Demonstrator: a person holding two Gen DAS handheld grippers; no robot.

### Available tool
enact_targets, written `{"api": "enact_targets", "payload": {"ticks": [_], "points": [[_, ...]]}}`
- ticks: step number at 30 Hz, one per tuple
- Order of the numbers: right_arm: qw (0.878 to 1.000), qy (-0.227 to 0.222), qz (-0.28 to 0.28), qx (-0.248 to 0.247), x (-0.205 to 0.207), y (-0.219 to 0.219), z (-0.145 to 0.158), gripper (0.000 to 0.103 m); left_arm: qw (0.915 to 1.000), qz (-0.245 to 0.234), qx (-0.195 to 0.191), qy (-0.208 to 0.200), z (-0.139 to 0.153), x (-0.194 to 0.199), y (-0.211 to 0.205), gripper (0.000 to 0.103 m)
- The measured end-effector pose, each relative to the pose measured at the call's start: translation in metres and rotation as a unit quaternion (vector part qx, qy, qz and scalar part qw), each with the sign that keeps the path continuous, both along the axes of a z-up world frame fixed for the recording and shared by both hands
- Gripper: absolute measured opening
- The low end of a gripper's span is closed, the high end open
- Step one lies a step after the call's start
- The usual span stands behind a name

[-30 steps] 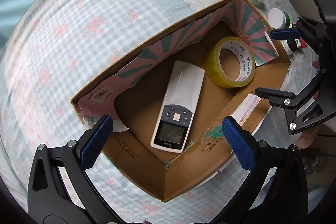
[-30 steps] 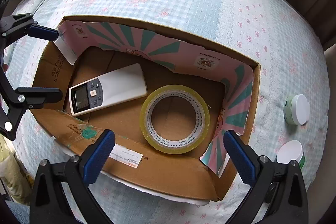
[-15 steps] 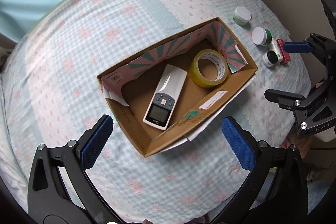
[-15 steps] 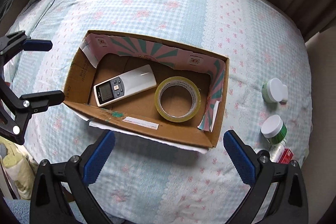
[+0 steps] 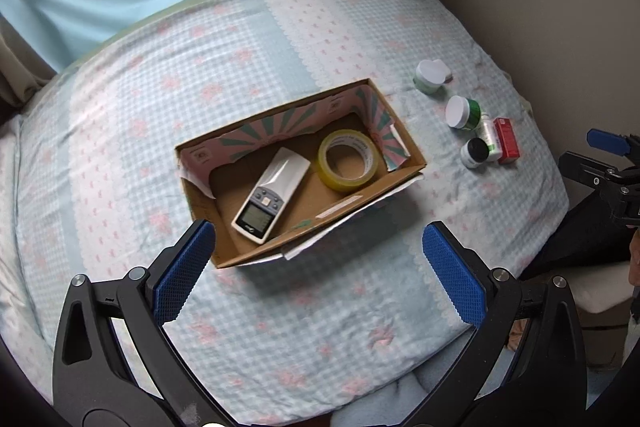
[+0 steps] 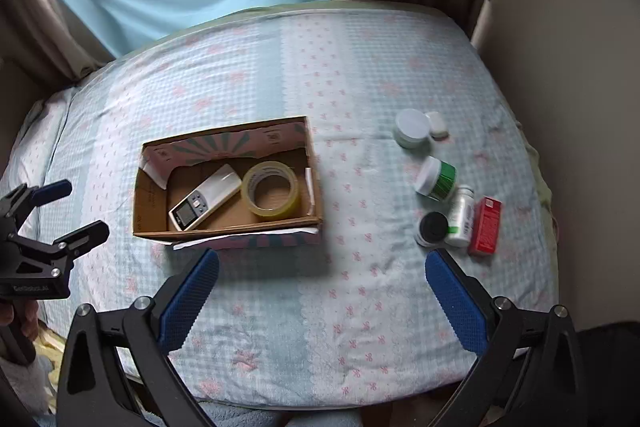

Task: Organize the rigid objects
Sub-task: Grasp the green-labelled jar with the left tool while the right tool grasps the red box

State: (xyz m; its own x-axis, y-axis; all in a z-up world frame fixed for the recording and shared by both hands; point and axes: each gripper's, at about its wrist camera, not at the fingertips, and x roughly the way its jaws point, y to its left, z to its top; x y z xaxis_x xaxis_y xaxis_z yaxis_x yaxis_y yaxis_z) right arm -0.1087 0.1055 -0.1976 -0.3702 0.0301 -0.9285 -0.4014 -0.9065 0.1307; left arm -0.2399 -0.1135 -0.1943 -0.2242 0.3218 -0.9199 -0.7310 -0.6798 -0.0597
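Both tools hang above the bed with jaws spread wide, holding nothing: the left gripper (image 5: 319, 269) and the right gripper (image 6: 322, 285). Ahead of them sits the cardboard box (image 6: 150, 201), holding a remote control (image 6: 206, 202) and tape roll (image 6: 271, 189). To its right lie the jars (image 6: 436, 178).

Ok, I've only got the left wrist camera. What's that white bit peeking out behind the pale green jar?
Observer: In the right wrist view it is a separate small white piece lying just right of the pale green jar. What it is, I cannot tell.
Operator: And the near side of the box?
Observer: A pink and teal striped flap lies folded out along the foot of the box.
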Motion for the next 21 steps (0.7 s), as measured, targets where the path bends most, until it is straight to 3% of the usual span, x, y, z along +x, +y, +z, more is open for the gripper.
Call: {"api": "enact_targets", "payload": {"ticks": [9,14,21], "points": [[0.996,0.016,-0.084,-0.003,0.061,0.087,-0.005,0.103,0.9998,0.009,0.016,0.009,0.011,0.039,0.067,0.103],[0.993,0.018,-0.116,-0.009,0.078,0.13,-0.025,0.103,0.9993,0.013,0.03,-0.015,-0.001,0.053,0.119,0.103],[0.991,0.001,-0.133,-0.033,0.085,0.183,-0.061,0.103,0.9996,-0.017,-0.007,-0.022,-0.028,0.061,0.202,0.103]]}}
